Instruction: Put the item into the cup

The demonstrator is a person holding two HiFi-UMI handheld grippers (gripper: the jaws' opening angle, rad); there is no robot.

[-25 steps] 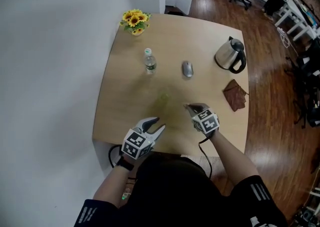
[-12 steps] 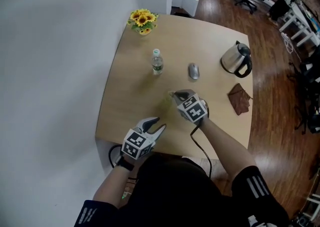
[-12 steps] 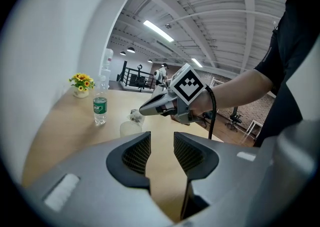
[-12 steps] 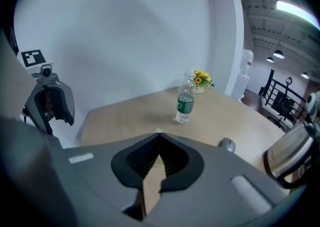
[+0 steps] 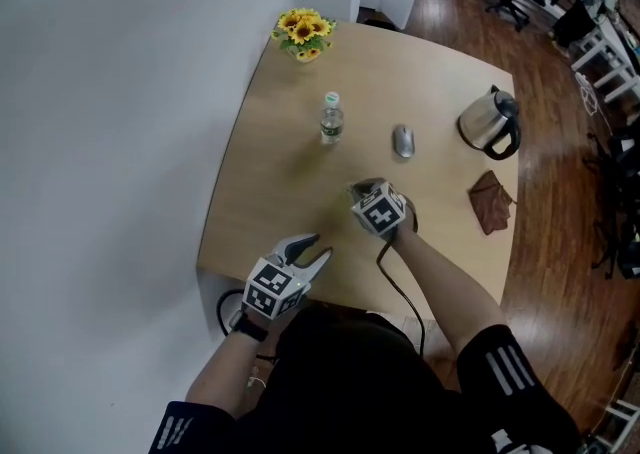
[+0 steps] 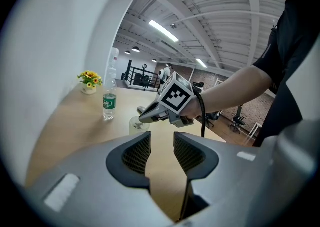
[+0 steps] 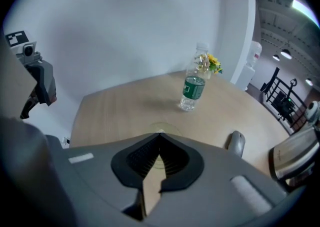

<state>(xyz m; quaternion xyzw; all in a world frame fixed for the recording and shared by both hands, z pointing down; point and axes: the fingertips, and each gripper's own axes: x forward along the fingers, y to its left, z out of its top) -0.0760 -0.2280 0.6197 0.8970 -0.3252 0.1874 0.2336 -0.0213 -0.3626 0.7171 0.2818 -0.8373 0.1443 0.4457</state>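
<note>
A pale wooden table (image 5: 270, 172) with rounded corners stands against a white wall (image 5: 120, 92) on the left of the head view, with dark plank floor (image 5: 560, 242) on the right.

The cup (image 6: 138, 125) is clear, round and nearly colourless, so it barely shows against the wood. It stands upright near the middle of the table. In the left gripper view it sits directly under the tips of the right gripper (image 7: 159, 136), and in the head view that gripper and its marker cube cover most of it. The right gripper's jaws are pressed together at the tips, just above the cup's rim. Whether they pinch anything is too small to tell, and no item can be made out.

Beyond the cup, toward the top of the head view, stands a clear plastic bottle (image 5: 331, 119) with a green label and a white cap. To its right lies a smooth grey mouse (image 5: 403, 141). Farther right is a shiny steel kettle (image 5: 490, 122) with a black handle and lid, and below it a crumpled brown cloth (image 5: 492, 204) lies near the right edge. A small pot of yellow flowers (image 5: 303, 32) sits at the top corner by the wall.

The left gripper (image 6: 162, 140) rests at the lower edge of the table, well apart from the cup. Its ribbed black pads stand a narrow gap apart, with only bare wood between them. A black cable (image 5: 392, 277) trails from the right gripper along the person's forearm.
</note>
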